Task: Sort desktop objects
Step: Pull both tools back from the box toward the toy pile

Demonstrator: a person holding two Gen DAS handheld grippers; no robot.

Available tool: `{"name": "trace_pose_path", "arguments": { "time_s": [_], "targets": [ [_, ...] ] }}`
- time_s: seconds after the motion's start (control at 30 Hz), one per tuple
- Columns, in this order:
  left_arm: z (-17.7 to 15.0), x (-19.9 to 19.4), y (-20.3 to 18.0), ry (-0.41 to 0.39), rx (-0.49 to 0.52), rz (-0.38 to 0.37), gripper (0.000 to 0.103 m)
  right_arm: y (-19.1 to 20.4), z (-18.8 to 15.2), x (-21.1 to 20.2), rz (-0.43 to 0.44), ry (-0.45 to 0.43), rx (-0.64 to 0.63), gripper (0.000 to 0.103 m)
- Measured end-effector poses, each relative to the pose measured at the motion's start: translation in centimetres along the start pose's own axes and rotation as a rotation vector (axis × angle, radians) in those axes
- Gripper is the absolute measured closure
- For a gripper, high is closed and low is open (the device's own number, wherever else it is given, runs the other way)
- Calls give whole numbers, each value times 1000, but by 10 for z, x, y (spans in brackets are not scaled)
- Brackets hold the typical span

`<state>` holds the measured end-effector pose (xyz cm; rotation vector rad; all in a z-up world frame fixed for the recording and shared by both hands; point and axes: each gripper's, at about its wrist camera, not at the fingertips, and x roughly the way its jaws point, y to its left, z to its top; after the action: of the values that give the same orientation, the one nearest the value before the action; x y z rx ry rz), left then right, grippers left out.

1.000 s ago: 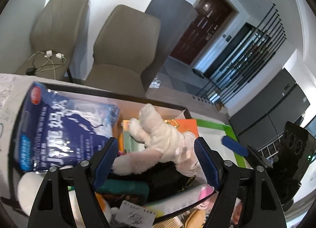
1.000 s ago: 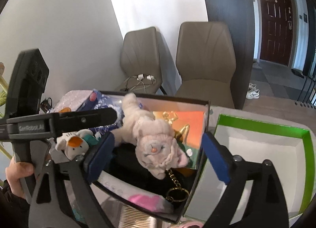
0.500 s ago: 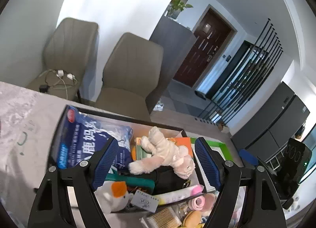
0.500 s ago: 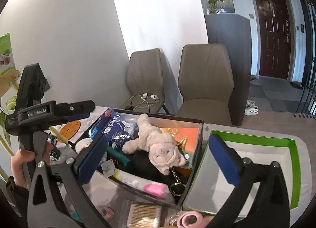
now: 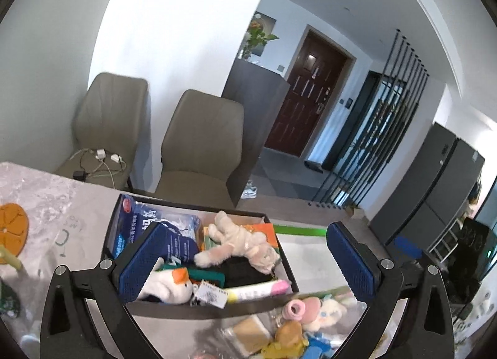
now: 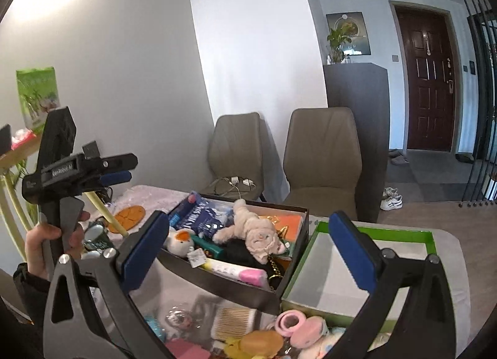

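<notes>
Both grippers empty, choosing the next piece to sort

My left gripper [image 5: 245,261] has just spread wide with nothing held, and my right gripper [image 6: 251,255] gapes empty too. I'd take one loose item near me, like the cotton swabs [image 6: 233,318]. The dark box [image 6: 230,292] on the left holds the plush toy [image 6: 254,231] and blue packet [image 6: 202,216]; the green box [image 6: 397,233] on the right is bare.

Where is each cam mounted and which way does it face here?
Left wrist: on the left gripper, looking forward and down at the dark box; own open fingers show.
Right wrist: on the right gripper, facing the dark box and green-rimmed box; own fingers, left gripper and hand show.
Shared: dark box, plush pig.
</notes>
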<state>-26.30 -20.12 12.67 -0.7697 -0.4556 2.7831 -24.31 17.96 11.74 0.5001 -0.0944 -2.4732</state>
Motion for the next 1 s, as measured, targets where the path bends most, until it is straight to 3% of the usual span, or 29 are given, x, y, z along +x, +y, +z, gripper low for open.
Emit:
{"name": "trace_pose_path", "arguments": {
  "time_s": [0.27, 0.57, 0.83, 1.0],
  "targets": [
    [-21, -58, -30, -23, 48, 17, 0, 20, -3, -59, 20, -39, 18, 0],
    [-47, -132, -60, -73, 113, 20, 0, 54, -15, -130, -25, -87, -8, 0],
    [-71, -173, -74, -98, 157, 9, 0, 58, -37, -177, -84, -109, 34, 0],
    [-90, -184, -77, -76, 175, -7, 0, 57, -54, -197, -60, -95, 76, 0]
  ]
}}
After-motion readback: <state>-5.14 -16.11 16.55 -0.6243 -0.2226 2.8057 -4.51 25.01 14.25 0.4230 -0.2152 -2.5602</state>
